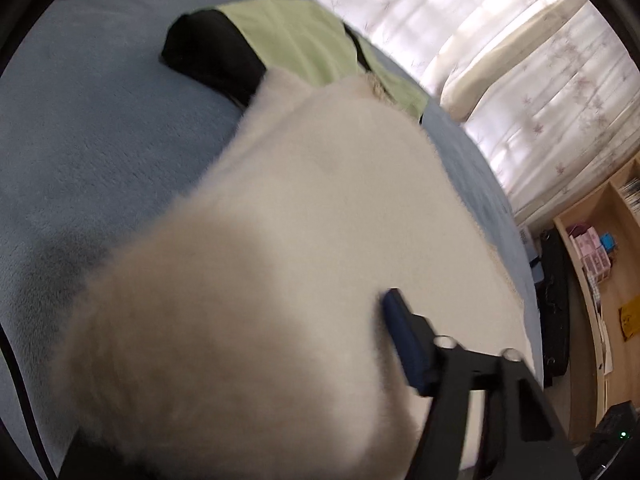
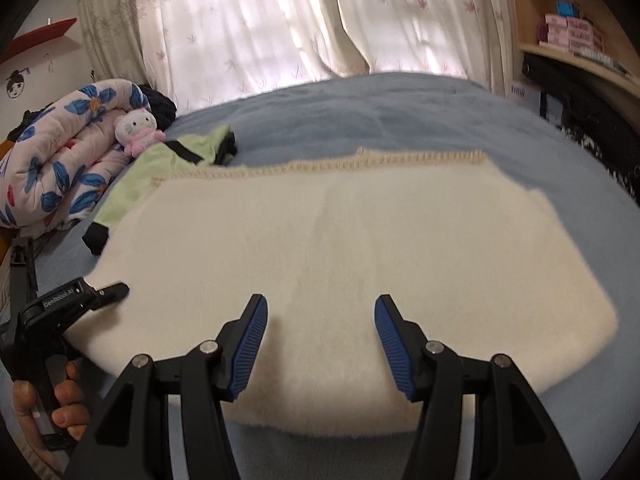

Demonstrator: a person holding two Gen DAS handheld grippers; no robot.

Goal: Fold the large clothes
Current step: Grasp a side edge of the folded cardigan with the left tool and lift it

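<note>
- A rolled floral quilt (image 2: 60, 156) lay far out to the left of the right gripper's fingers, with a pink and white plush toy (image 2: 136, 130) resting against it
- A green and black garment (image 2: 168, 164) lay ahead and to the left of those fingers, its near part tucked under the cream fleece garment (image 2: 340, 264)
- The left gripper (image 2: 108, 293), held in the person's left hand (image 2: 60, 404), was clamped on the cream garment's left edge; in its own wrist view only one blue fingertip (image 1: 402, 336) showed, with fleece bunched against it and covering the other
- The cream garment lay folded and flat on the blue blanket (image 2: 380, 112), spreading ahead of and beneath both sets of fingers
- The right gripper (image 2: 320, 344) hung over the garment's near edge, its jaws spread wide and holding nothing
- A wooden shelf (image 2: 576, 52) stood beyond the fingers to the right
</note>
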